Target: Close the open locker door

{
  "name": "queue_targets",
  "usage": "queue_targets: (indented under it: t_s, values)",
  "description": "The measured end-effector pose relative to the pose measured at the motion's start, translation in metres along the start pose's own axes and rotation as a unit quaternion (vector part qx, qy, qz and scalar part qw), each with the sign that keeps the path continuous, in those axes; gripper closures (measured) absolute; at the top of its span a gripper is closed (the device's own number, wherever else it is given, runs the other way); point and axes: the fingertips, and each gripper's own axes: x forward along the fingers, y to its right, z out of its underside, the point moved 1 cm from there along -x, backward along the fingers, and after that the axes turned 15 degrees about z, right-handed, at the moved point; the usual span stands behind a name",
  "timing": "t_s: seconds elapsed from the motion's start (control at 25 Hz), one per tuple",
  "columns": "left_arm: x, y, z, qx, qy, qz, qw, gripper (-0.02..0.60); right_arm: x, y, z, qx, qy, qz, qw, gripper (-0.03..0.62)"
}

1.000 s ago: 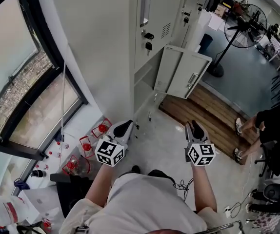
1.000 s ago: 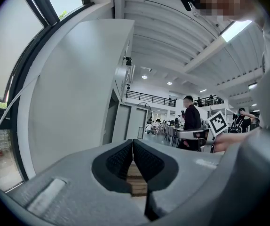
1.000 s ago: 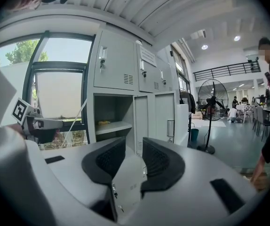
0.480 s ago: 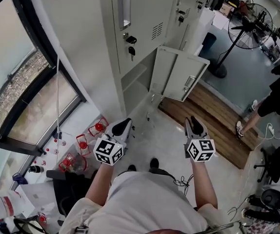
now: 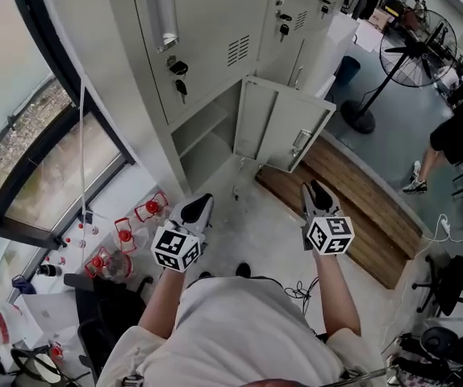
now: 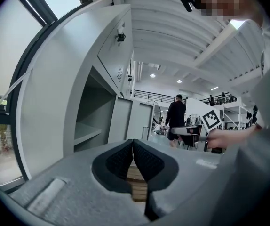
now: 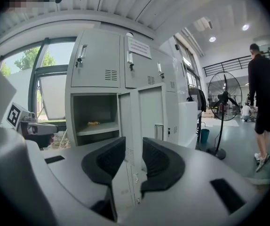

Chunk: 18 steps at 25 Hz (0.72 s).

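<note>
Both tongs nearer the open locker door (image 5: 284, 127) than a second ago.
Left tongs (image 5: 197, 209) clenched, empty; right tongs (image 5: 313, 190) released; locker notice (image 7: 138, 47) unreadable.

White short-sleeved shirt (image 5: 239, 337); grey hand-held grippers (image 5: 202, 204) (image 5: 314, 189) bear black-and-white marker cubes (image 5: 177, 249) (image 5: 331, 236).

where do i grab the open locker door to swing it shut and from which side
Take the open locker door by its free vertical edge, beside the recessed handle, coming in from the right in the head view. The panel is thin and stands swung out, so the open right gripper should fit over that edge with good leverage.
</note>
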Motion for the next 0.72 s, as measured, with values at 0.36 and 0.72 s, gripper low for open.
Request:
queue_targets:
  t_s: [0.36,0.72]
  values:
    - [0.025,-0.007,0.002,0.003,-0.001,-0.035,0.9994,0.566,0.051,0.03,-0.008,-0.004,0.003,-0.021,1.0,0.494]
    - [0.037,-0.014,0.008,-0.003,-0.007,-0.067,0.9977,0.566,0.106,0.056,-0.022,-0.01,0.006,-0.031,0.999,0.493]
